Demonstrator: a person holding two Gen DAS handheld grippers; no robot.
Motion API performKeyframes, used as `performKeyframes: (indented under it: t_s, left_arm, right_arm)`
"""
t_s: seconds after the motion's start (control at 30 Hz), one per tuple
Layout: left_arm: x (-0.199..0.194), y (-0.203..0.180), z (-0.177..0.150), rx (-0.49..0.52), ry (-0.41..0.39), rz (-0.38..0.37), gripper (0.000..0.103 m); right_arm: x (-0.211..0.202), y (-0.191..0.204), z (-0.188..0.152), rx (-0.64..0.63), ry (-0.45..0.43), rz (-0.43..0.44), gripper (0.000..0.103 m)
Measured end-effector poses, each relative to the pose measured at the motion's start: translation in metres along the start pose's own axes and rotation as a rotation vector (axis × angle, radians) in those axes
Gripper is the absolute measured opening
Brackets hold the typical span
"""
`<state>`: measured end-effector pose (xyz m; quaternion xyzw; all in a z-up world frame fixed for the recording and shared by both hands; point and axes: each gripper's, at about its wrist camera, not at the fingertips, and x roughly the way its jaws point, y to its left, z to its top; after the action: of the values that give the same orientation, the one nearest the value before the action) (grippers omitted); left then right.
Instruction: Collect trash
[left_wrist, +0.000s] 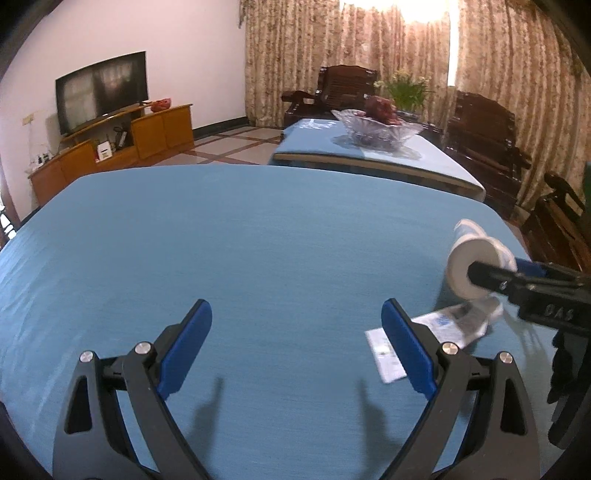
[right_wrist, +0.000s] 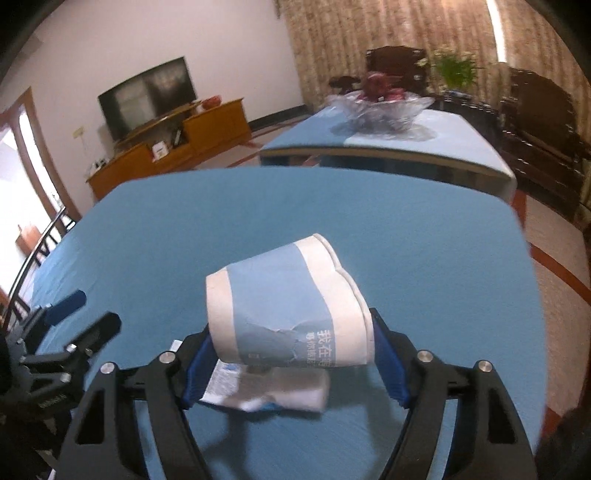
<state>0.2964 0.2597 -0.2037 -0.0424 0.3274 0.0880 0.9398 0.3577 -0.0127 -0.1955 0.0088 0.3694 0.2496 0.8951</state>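
A white and light-blue paper cup (right_wrist: 280, 302) lies on its side between the blue pads of my right gripper (right_wrist: 288, 328), which is shut on it; the cup wall is dented and torn. In the left wrist view the cup (left_wrist: 469, 266) hangs just above the blue tablecloth (left_wrist: 258, 240) at the right. Under the cup lies a crumpled white plastic wrapper (right_wrist: 266, 391), also seen as the wrapper (left_wrist: 458, 323) beside a flat paper slip (left_wrist: 384, 356). My left gripper (left_wrist: 297, 310) stands open over bare cloth, its right finger next to the slip.
Beyond the near table stands a second blue-covered table (left_wrist: 436, 162) with a glass fruit bowl (left_wrist: 376, 127). Dark wooden chairs (left_wrist: 480, 129) line the right side. A television (left_wrist: 101, 90) on a wooden cabinet (left_wrist: 122, 147) is at the left wall.
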Motion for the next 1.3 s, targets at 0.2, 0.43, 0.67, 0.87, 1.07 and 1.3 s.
performKeyframes:
  t_s: [0.2,0.43,0.67,0.87,1.07,1.3]
  left_arm:
    - [0.001,-0.041,-0.003,0.015,0.011,-0.069,0.090]
    - [0.006,-0.101,-0.012,0.050,0.040,-0.141,0.090]
    - [0.023,-0.136,-0.017,0.115,0.085,-0.090,0.089]
    - [0.043,-0.118,-0.015,0.051,0.187,-0.071,0.070]
    - [0.039,-0.115,-0.013,0.066,0.163,-0.104,0.040]
    - [0.035,-0.111,-0.007,0.086,0.118,-0.129,0.005]
  right_arm:
    - [-0.038,-0.033,-0.005,0.058,-0.038,-0.078,0.074]
    - [-0.064,-0.059,-0.014,0.081,-0.050,-0.131,0.074]
    - [-0.073,-0.081,-0.019,0.117,-0.056,-0.146,0.074]
    - [-0.071,-0.085,-0.021,0.132,-0.063,-0.138,0.074]
    - [-0.070,-0.083,-0.024,0.115,-0.060,-0.132,0.074]
    - [-0.074,-0.083,-0.027,0.110,-0.062,-0.124,0.074]
